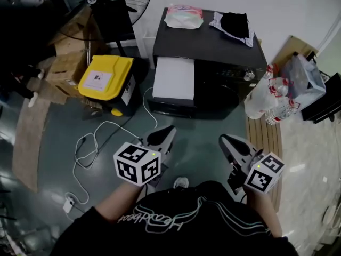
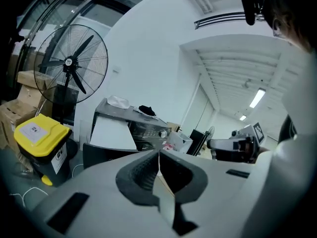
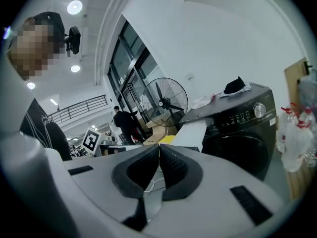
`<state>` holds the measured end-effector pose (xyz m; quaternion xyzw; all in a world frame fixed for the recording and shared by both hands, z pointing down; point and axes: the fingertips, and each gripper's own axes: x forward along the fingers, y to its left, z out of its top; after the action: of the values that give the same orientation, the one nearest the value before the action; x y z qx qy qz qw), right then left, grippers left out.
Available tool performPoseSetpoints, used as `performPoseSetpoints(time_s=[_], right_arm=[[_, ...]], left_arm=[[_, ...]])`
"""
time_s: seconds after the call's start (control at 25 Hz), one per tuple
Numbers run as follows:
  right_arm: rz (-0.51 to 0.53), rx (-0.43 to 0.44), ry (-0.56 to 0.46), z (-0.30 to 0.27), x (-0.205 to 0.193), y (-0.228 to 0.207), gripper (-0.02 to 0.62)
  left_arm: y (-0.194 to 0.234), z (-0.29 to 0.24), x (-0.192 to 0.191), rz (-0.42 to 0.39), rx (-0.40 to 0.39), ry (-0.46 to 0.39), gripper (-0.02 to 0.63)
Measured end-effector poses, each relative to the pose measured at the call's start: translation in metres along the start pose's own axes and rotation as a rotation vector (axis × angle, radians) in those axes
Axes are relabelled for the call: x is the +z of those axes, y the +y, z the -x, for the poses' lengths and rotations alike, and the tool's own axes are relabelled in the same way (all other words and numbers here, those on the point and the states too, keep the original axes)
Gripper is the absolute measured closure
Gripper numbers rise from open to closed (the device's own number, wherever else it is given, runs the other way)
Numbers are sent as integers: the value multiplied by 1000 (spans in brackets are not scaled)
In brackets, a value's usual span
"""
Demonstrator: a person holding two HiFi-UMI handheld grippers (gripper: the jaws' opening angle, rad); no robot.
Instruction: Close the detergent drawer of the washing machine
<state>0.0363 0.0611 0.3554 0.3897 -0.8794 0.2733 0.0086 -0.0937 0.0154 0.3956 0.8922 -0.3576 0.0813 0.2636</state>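
A black front-loading washing machine stands ahead of me on the floor. Its white detergent drawer sticks far out at the machine's top left. My left gripper hovers low in front of the drawer, well short of it, jaws shut on nothing. My right gripper hangs to the right, before the machine's door, also shut and empty. In the left gripper view the drawer and machine lie beyond the closed jaws. The right gripper view shows the machine and drawer past its closed jaws.
A yellow-lidded bin, cardboard boxes and a standing fan are left of the machine. A white cable trails over the floor. Bags of bottles rest on a wooden bench at right. Cloth and a pouch lie on the machine.
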Motion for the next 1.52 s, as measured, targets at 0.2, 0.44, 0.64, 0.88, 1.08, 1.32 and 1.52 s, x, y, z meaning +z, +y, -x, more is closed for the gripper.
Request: performPoseSetpoints(time_s=[0.2,0.44,0.64,0.88,1.08,1.32,1.52], right_arm=[[-24,-18,-4,-1,-5,-19,568],[-70,-33,-9,-7,-1,-51,568],[-92,-14,15,-23,5,-76,568],[-102,21,66,-45,13,-103,568],[-91,38,113,-60,25,-126,568],[-76,57,151,-81,35,-142,568],[-79,69,164,-95,40,-149,568]], left_arm=[[22,-22,-6,50,33,7,578],[48,-48,-13,39,104,35,578],[69,-70,-25,22,169,78,578],[94,-94,-38,44,217,122,578],[108,-104,-42,40,247,138,578],[125,-111,-46,61,296,149,578],[133,-115,-49,91,318,144,578]])
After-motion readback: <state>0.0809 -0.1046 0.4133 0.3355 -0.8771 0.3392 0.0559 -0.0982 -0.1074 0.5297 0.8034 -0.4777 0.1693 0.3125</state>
